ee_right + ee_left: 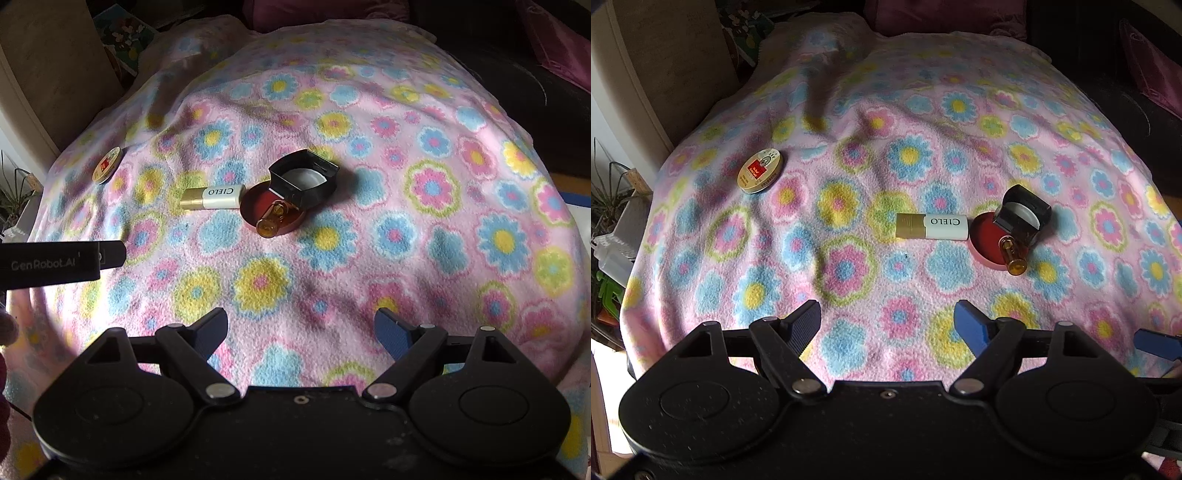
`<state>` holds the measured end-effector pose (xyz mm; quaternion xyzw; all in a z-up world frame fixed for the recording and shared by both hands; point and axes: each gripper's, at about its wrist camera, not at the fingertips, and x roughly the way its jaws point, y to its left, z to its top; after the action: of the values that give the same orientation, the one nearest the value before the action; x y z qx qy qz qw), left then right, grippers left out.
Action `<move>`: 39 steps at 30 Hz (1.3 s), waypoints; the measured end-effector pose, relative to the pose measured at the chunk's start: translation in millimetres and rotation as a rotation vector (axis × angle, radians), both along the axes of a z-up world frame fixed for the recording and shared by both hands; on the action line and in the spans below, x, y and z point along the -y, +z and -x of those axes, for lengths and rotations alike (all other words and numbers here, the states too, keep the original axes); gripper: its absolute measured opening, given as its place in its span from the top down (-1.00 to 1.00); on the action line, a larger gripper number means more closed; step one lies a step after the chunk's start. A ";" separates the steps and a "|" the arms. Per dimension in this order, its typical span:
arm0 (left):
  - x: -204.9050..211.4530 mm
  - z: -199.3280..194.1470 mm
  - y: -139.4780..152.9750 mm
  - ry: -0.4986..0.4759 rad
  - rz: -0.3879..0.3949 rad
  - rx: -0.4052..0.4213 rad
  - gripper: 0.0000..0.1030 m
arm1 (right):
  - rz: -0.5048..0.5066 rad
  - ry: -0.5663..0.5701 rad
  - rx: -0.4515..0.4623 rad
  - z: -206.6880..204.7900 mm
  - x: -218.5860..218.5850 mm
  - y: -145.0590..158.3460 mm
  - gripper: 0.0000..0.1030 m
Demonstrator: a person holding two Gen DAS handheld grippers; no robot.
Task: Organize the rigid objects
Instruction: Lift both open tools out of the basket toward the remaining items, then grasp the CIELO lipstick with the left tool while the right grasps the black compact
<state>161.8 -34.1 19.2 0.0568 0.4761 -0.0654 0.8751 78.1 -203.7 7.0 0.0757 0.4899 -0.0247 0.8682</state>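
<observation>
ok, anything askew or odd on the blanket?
Yes. The amber vial lies tipped over the red dish's rim, and the black box sits tilted, half on that dish. The round tin lies apart, far left. No spill visible.

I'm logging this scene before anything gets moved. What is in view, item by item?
oval tin: one, gold and red, far left on the blanket
CIELO tube: one, white with gold cap, lying beside the lid
round lid: one, red, centre
amber vial: one, lying across the lid's rim
black box: one, open, propped on the lid
blanket: one, pink, flowered, under everything
left gripper: one, black, open
right gripper: one, black, open
</observation>
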 end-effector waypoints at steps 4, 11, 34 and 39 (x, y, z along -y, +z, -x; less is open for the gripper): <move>5.7 -13.3 -4.7 -0.017 -0.007 0.005 -0.49 | 0.019 0.010 0.018 -15.3 -0.2 -2.7 -0.68; 3.9 -43.2 -14.8 -0.004 -0.015 -0.001 -0.50 | 0.026 0.019 0.034 -44.0 1.8 -11.1 -0.68; 2.4 -117.0 -60.5 0.010 -0.039 -0.072 -0.57 | -0.075 -0.090 -0.014 -182.4 21.6 -57.3 -0.85; 4.8 -118.0 -68.5 -0.010 -0.028 -0.082 -0.57 | -0.045 -0.086 -0.044 -195.7 18.5 -69.9 -0.47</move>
<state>279.8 -38.9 -49.3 0.0689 0.5122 -0.0655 0.8536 273.8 -222.2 -62.9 0.1156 0.5056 -0.0526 0.8534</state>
